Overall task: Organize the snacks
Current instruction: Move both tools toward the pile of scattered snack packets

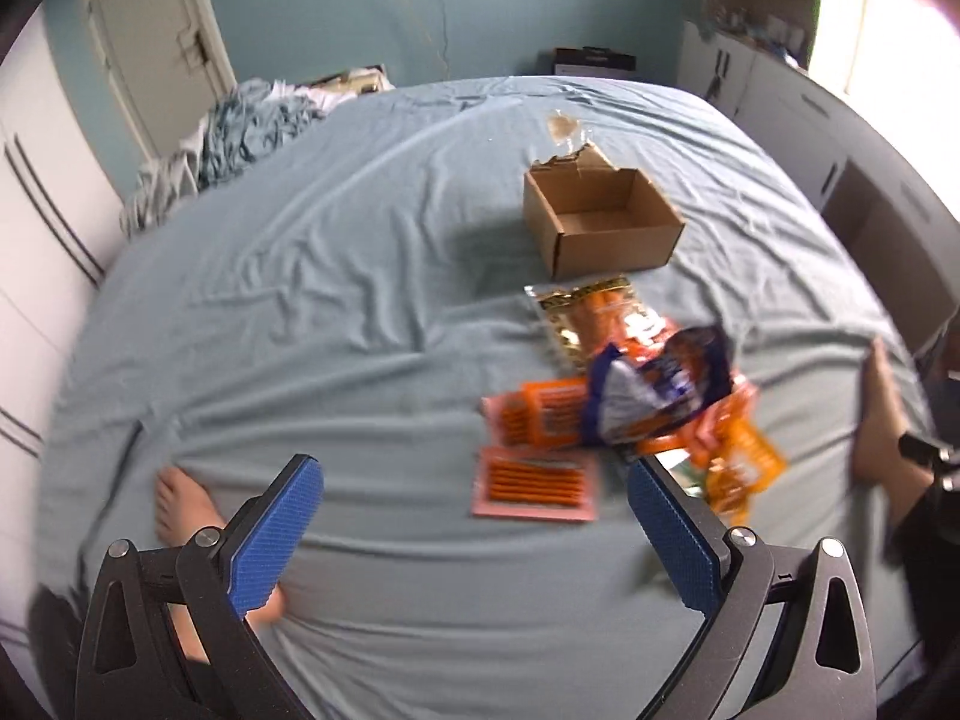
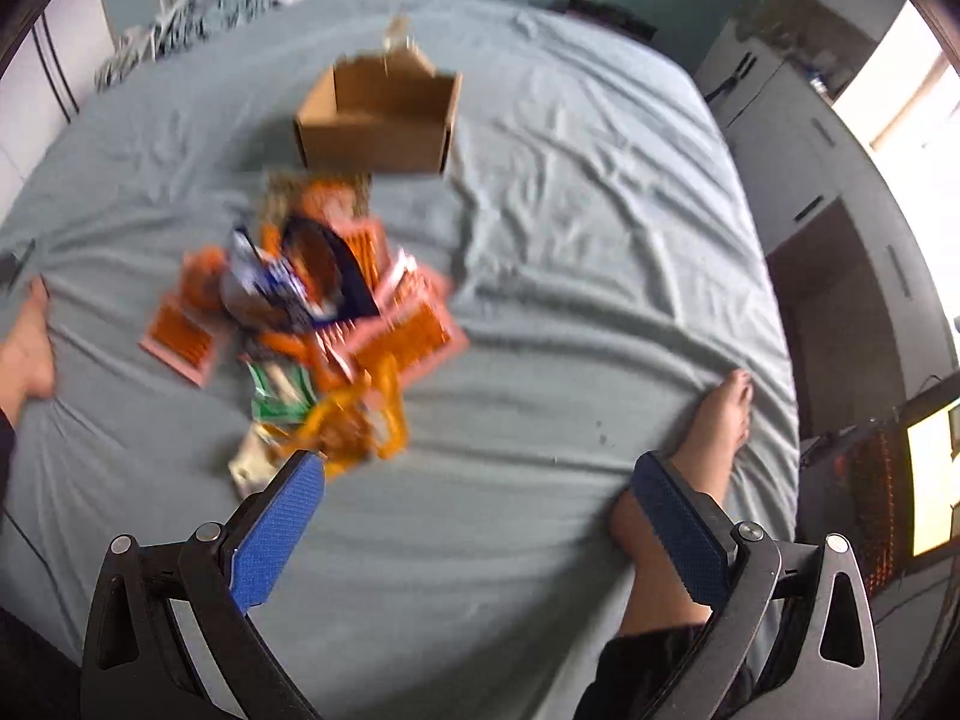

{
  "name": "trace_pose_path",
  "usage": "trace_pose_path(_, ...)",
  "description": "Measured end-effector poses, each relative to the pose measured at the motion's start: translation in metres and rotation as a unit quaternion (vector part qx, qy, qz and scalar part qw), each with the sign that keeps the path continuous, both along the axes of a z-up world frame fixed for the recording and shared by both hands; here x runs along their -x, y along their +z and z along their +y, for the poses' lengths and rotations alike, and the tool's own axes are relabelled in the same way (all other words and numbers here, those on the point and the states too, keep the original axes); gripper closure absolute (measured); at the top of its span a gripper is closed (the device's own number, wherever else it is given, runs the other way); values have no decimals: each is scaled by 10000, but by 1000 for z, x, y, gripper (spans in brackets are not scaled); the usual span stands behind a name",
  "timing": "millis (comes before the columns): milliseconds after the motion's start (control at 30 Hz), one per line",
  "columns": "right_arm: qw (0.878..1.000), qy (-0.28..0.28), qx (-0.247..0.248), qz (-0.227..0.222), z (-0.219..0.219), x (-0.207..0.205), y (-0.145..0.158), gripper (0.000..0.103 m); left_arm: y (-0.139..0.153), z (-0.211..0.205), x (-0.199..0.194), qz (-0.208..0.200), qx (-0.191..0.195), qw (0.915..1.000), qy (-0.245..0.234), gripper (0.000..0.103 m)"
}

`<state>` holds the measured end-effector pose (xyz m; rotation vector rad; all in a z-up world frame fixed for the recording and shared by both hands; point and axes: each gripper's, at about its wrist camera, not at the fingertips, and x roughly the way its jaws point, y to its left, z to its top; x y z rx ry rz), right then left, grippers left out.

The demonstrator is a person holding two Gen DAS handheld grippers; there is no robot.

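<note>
A heap of snack packets (image 1: 630, 402) lies on the light blue bed sheet (image 1: 360, 300), with orange, pink, gold and blue-white wrappers. A pink packet of orange sticks (image 1: 534, 483) lies nearest my left gripper (image 1: 474, 480), which is open above the sheet and holds nothing. Behind the heap stands an open cardboard box (image 1: 600, 219) that looks empty. In the right wrist view the snack heap (image 2: 312, 312) sits left of centre, in front of the cardboard box (image 2: 378, 120). My right gripper (image 2: 477, 474) is open and empty, its left finger close to a yellow packet (image 2: 354, 426).
A person's bare feet (image 1: 180, 510) (image 2: 720, 420) rest on the sheet at both sides of the heap. Crumpled bedding (image 1: 240, 126) is piled at the far left. White cabinets (image 1: 840, 138) line the right wall, and a door (image 1: 156, 42) stands behind.
</note>
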<state>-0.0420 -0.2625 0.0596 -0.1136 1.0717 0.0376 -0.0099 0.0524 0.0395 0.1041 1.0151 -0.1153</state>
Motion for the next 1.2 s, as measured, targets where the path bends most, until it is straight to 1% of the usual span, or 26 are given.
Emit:
trace_pose_path(67,9995,9,-322,-31,8,11,15,0,3,-8,5,-148,-78,9998,-145,0)
trace_pose_path(100,9990,77,-434,-37,10,21,11,0,4,-14,8,-281,-243,9989,-288,0)
trace_pose_path(133,9987,117,-485,-53,10,23,9,0,4,-19,11,-369,-378,9979,-378,0)
trace_pose_path(167,9986,149,-496,-84,10,24,6,0,4,-25,14,-459,-548,9962,-500,0)
trace_pose_path(233,9989,217,-403,28,9,17,-4,0,3,-31,17,-501,-699,9940,-680,0)
trace_pose_path(300,9985,295,-384,255,7,7,-11,0,3,-35,19,-544,-753,9921,-848,0)
trace_pose_path(400,9983,257,-434,275,2,-7,-11,0,-1,-38,19,-547,-852,9896,-1021,0)
trace_pose_path(500,9971,192,-640,369,2,-19,-15,0,-6,-38,12,-426,-797,9912,-967,0)
trace_pose_path(667,9952,75,-782,588,1,-34,-29,0,-15,-30,-5,56,-284,9966,-778,0)
trace_pose_path(800,9964,155,-627,550,3,-34,-30,0,-15,-19,-15,29,-268,9988,-399,0)
trace_pose_path(933,9976,366,-454,375,14,-30,-29,0,-16,-11,-22,176,-77,9993,-308,0)
trace_pose_path(1067,9979,529,-279,249,24,-27,-27,0,-13,-10,-22,103,-56,9992,-376,0)
trace_pose_path(1200,9975,600,-227,286,28,-25,-31,0,-15,-17,-19,94,-207,9983,-542,0)
